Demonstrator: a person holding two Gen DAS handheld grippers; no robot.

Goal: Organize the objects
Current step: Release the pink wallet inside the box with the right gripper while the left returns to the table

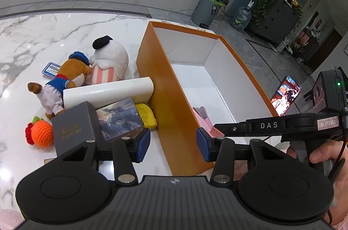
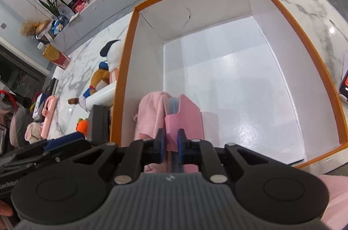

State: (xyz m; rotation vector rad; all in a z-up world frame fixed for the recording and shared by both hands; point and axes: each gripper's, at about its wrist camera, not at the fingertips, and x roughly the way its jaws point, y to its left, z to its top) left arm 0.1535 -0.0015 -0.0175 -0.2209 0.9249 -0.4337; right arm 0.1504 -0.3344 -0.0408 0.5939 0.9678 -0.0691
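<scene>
An orange box with a white inside stands on the marble table. My right gripper is shut on a pink pouch held upright at the box's near end, beside a pink cloth. In the left wrist view the right gripper reaches in over the box's near corner, with the pink pouch at its tip. My left gripper is open and straddles the box's near left wall, one pad on each side, holding nothing.
Left of the box lie a sailor bear plush, a white plush, a white roll, a grey box, a picture box, a yellow thing and an orange crochet fruit. A lit phone stands right of it.
</scene>
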